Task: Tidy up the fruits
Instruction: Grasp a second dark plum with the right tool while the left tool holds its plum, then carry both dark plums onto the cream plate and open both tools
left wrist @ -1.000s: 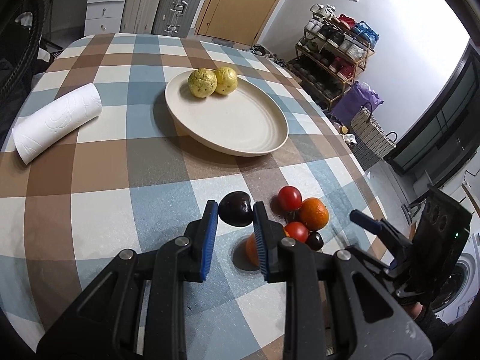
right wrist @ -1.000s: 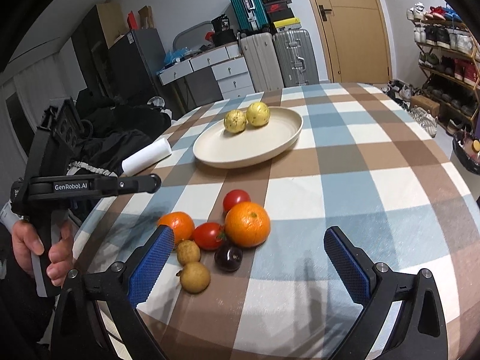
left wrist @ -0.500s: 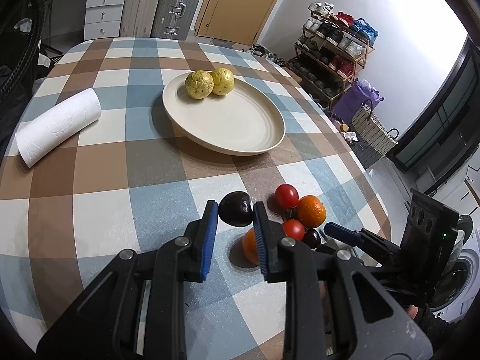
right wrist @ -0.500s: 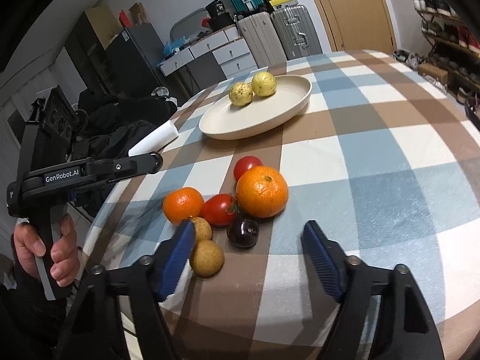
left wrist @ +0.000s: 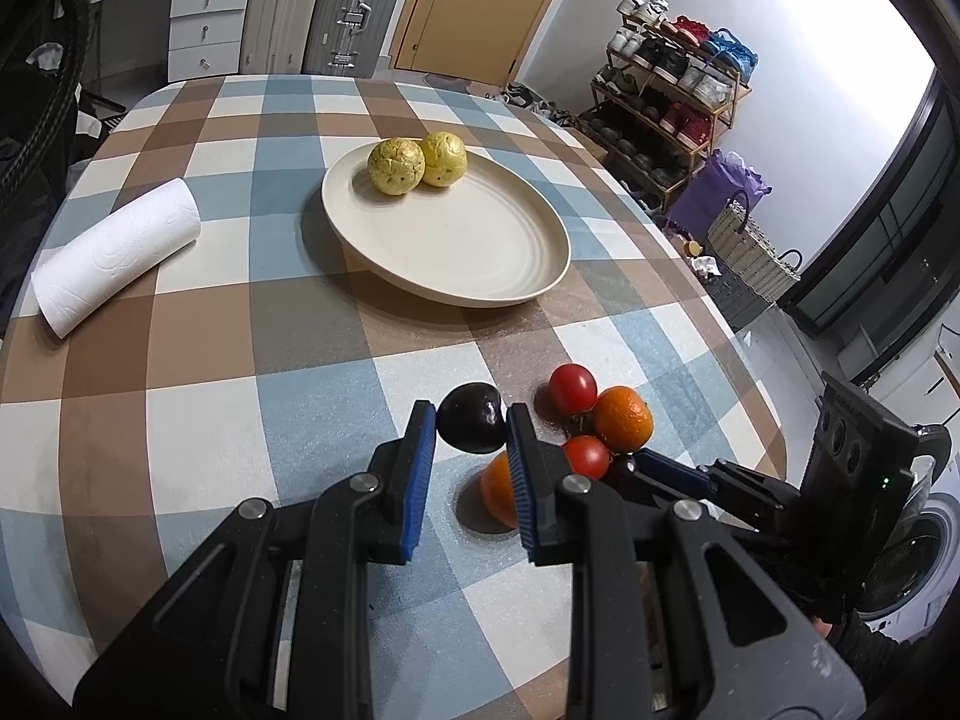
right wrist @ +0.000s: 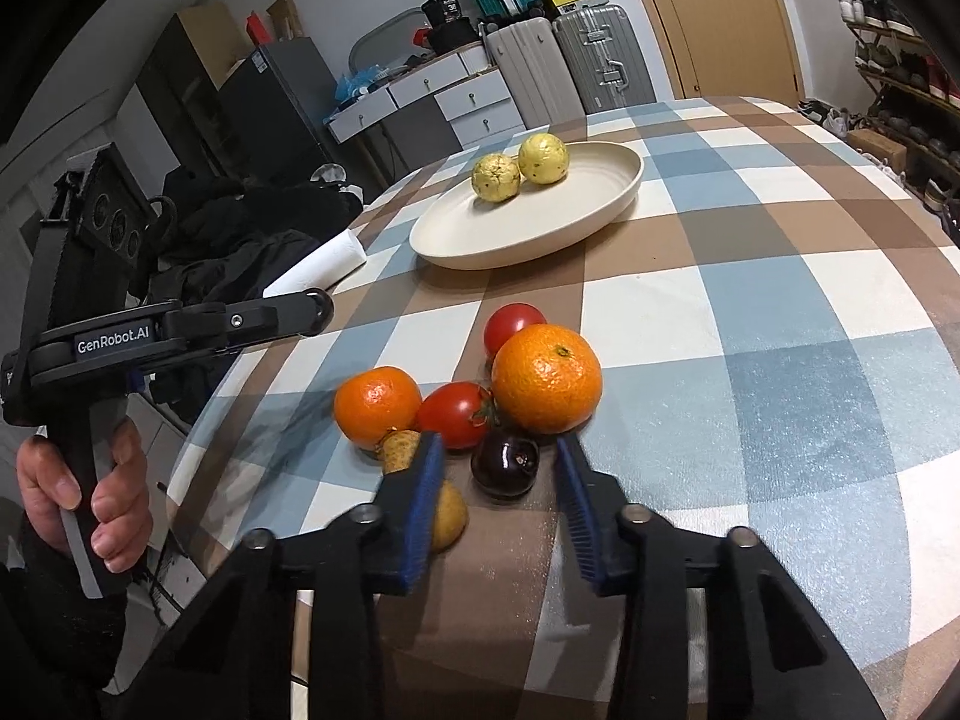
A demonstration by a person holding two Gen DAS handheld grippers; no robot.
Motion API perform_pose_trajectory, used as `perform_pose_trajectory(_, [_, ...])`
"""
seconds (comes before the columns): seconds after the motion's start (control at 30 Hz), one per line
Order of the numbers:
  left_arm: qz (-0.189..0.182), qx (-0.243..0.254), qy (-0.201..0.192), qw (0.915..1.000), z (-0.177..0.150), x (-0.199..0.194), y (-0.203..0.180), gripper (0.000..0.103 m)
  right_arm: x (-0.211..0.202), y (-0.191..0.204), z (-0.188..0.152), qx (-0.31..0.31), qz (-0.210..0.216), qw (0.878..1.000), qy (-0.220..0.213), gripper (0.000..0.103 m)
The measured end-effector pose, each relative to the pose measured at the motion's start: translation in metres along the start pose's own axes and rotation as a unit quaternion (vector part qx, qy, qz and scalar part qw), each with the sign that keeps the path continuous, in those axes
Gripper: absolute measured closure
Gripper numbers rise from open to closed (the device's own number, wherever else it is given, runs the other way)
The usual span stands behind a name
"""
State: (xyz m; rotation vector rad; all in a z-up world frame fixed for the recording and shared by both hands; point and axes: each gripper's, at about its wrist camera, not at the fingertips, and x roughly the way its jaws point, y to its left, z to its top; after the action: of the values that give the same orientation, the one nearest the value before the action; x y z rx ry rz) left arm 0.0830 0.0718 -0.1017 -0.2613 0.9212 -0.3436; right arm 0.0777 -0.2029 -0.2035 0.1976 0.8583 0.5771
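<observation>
Right gripper (right wrist: 498, 480) jaws, wide a second ago, are closing around the small dark round plum (right wrist: 504, 463) at lower centre, not yet clamped; left gripper (left wrist: 465, 456) holds another dark plum (left wrist: 472, 425).

A white paper towel roll (left wrist: 117, 255) lies on its side at the left of the checked tablecloth (left wrist: 198, 360). Silver suitcases (left wrist: 327, 6) and a wooden door (left wrist: 480, 0) fill the top; a shoe rack (left wrist: 672, 96) stands upper right.
</observation>
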Motion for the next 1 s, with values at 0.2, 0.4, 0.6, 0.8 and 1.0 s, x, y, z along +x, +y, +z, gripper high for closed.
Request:
perform_pose_trajectory(0.2, [0.001, 0.001, 0.0, 1.0, 0.0, 0.002, -0.001, 0.082, 0.004, 0.002, -0.002, -0.009, -0.006, 1.0, 0.01, 0.079])
perform_pose_trajectory(0.4, [0.001, 0.001, -0.001, 1.0, 0.0, 0.0, -0.001, 0.082, -0.001, -0.001, -0.004, -0.002, 0.006, 1.0, 0.002, 0.08])
perform_pose_trajectory(0.6, [0.003, 0.0, -0.002, 1.0, 0.001, 0.003, -0.002, 0.082, -0.014, 0.0, -0.007, 0.003, 0.031, 0.999, -0.021, 0.08])
perform_pose_trajectory(0.8, [0.008, -0.002, -0.005, 1.0, 0.009, 0.005, 0.003, 0.082, -0.036, 0.001, -0.006, 0.002, 0.046, 0.997, -0.061, 0.08])
perform_pose_trajectory(1.0, [0.01, -0.001, -0.013, 0.9999, 0.029, 0.01, 0.003, 0.082, -0.051, -0.005, 0.015, 0.009, 0.057, 0.994, -0.095, 0.08])
